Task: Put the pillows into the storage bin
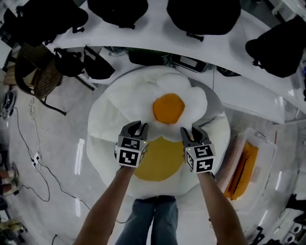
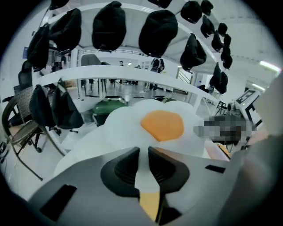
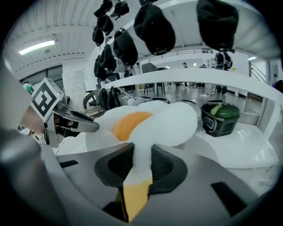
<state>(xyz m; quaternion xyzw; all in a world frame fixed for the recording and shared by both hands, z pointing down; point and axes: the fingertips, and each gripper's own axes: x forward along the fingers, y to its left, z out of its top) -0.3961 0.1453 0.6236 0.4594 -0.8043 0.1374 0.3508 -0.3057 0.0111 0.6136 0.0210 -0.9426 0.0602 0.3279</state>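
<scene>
Lying on top of the large fried-egg pillow (image 1: 107, 143), the small fried-egg pillow (image 1: 174, 103) sits toward that pillow's 12 o'clock side. Its orange yolk faces up, and its near white edge reaches over the big yellow yolk (image 1: 160, 162).

Both grippers hold that near edge. The left gripper (image 1: 139, 127) is at about 7 o'clock of the small pillow and the right gripper (image 1: 191, 130) at about 5 o'clock. In the left gripper view the jaws of the left gripper (image 2: 143, 152) stand narrow, pinched on a fold of white fabric, with yellow showing below it. The right gripper (image 3: 142, 150) is the same in its own view: narrow, pads pressed on a white fold.

At 3 o'clock of the large pillow stands a clear bin (image 1: 262, 143) with something orange inside. It is probably the storage bin, though glare blurs its outline.

Black bags (image 1: 203, 14) hang along a curved white rail (image 1: 158, 33) at 12 o'clock. A chair (image 1: 36, 76) stands at 10 o'clock.
</scene>
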